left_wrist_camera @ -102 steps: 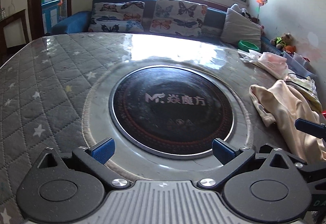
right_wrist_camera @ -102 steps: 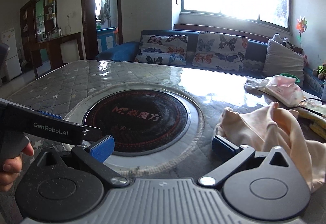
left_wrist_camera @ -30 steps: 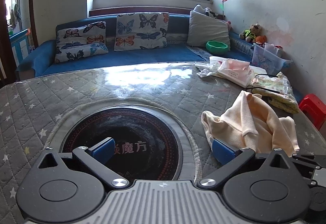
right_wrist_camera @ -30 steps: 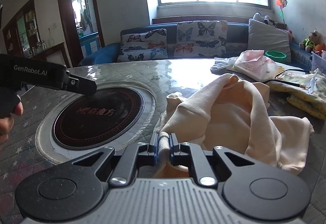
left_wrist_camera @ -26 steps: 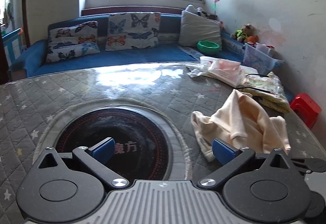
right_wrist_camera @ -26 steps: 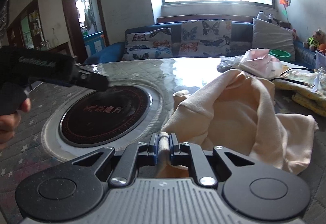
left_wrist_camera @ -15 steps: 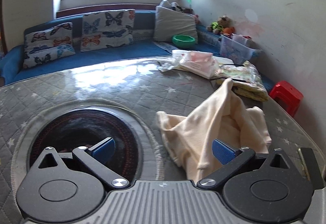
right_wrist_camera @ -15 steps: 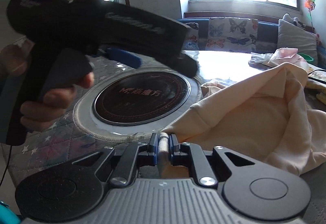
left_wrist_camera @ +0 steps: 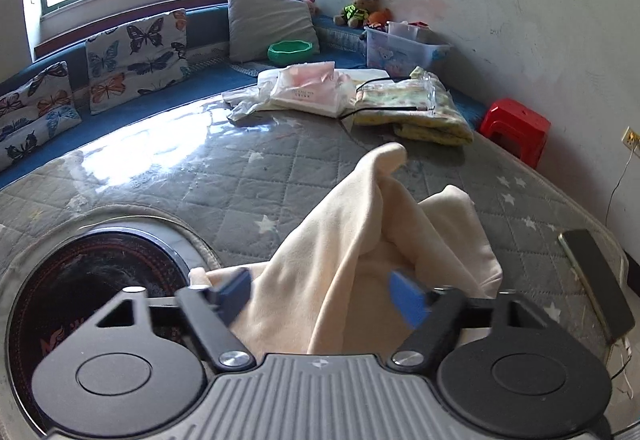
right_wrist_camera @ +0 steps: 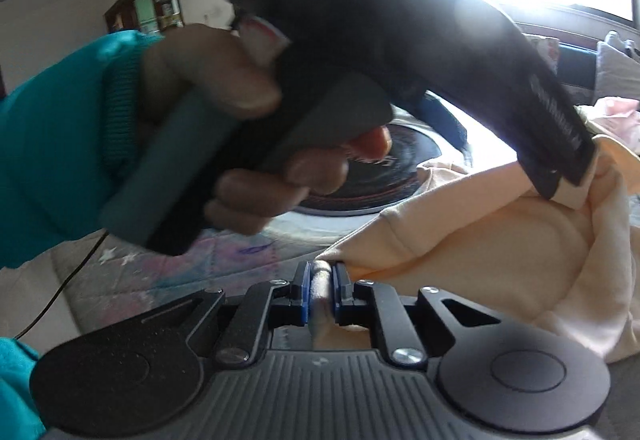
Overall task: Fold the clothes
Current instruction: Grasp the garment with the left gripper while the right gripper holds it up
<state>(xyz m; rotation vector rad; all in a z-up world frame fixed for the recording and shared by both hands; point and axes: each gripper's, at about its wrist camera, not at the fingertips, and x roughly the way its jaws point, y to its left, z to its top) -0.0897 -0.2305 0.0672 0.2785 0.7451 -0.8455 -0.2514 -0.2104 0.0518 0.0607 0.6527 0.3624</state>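
A hem of the cream garment (right_wrist_camera: pixel 480 240) is pinched by the right hand-held gripper (right_wrist_camera: pixel 320 290), while the spread left hand-held gripper (left_wrist_camera: pixel 320 296) straddles bunched cloth, so several layers could be caught together.

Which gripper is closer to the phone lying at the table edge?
Left. The left gripper is open over the cream garment, with the phone off to its right; the right gripper is clamped on that garment, no phone in its view.

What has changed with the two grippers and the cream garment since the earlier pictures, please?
The right gripper closed on the cream garment's hem and has lifted it. The left gripper swung right from the black round plate until the cloth lies between its open fingers, which have narrowed. The packets at the table's far side stayed put.
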